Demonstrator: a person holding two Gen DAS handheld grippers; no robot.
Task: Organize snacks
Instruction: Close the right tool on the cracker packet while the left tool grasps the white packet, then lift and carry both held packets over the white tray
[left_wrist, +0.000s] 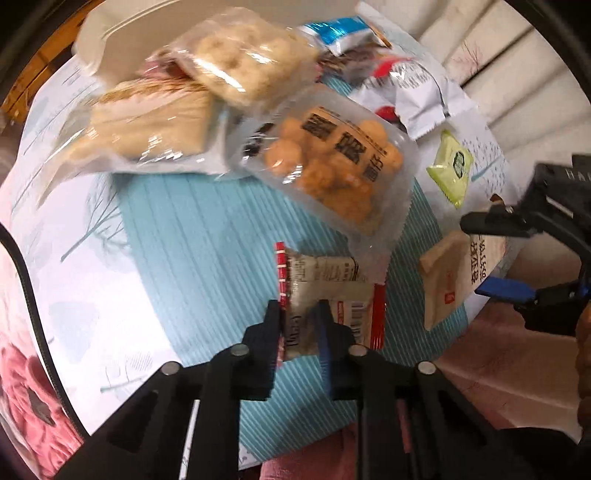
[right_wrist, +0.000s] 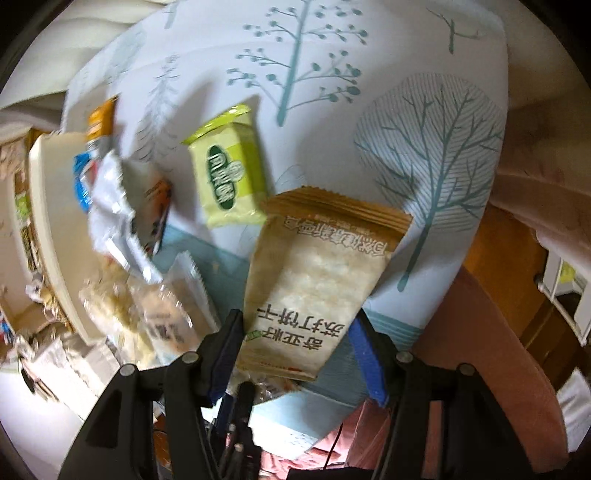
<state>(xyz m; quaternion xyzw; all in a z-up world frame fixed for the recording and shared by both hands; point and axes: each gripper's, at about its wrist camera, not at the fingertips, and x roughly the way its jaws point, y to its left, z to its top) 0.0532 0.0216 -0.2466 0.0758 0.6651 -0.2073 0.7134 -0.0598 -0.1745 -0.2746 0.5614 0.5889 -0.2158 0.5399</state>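
My left gripper (left_wrist: 298, 306) is shut on a grey snack packet with red ends (left_wrist: 325, 291), held over the blue striped part of the tablecloth. My right gripper (right_wrist: 295, 321) is open, its fingers on either side of a tan soda cracker packet (right_wrist: 314, 280); this packet also shows in the left wrist view (left_wrist: 454, 277), between the right gripper's fingers (left_wrist: 495, 225). A green packet (right_wrist: 229, 177) lies just beyond it, also seen in the left wrist view (left_wrist: 452, 166). A clear bag of round brown snacks (left_wrist: 332, 162) lies ahead of my left gripper.
A pile of clear cracker bags (left_wrist: 155, 118) and white and blue wrappers (left_wrist: 406, 85) lies by a cream tray (left_wrist: 99, 40), which also shows in the right wrist view (right_wrist: 48, 229). The tree-print tablecloth (right_wrist: 406, 55) ends at the near edge over pink fabric (left_wrist: 498, 354).
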